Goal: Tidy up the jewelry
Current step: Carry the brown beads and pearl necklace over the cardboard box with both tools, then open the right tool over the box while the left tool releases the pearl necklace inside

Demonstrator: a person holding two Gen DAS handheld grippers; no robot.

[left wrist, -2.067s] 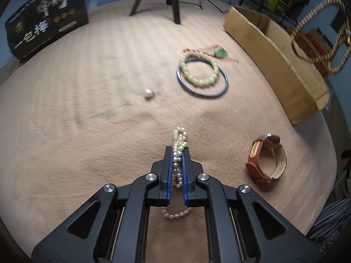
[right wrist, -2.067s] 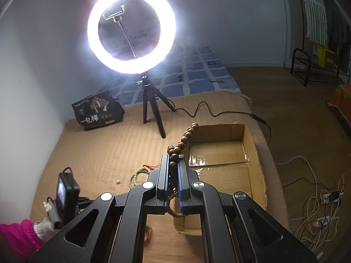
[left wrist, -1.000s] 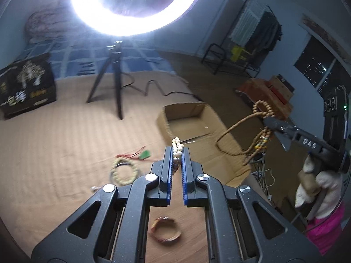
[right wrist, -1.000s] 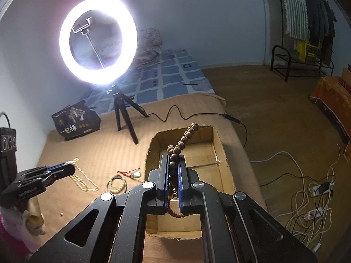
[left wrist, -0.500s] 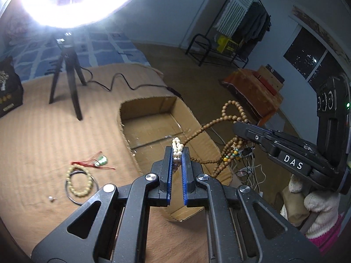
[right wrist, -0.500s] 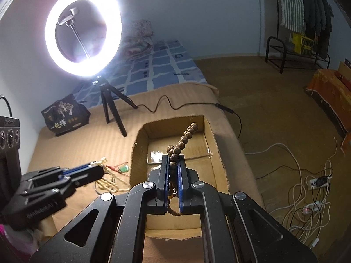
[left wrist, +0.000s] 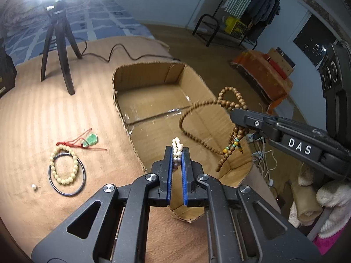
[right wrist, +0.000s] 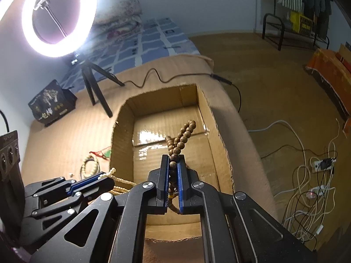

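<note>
Pearl necklace (left wrist: 177, 148) and wooden beads (right wrist: 178, 141), pinched in closed fingers, overhang cardboard box (left wrist: 151, 74).

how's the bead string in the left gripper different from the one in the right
The pearl strand in the left gripper is whitish with small beads; the wooden bead string in the right gripper is brown.
The wooden bead string hangs in long loops with a few coloured beads; little of the pearl strand shows beyond its gripper.
Both are pinched in shut grippers over the cardboard box.
</note>
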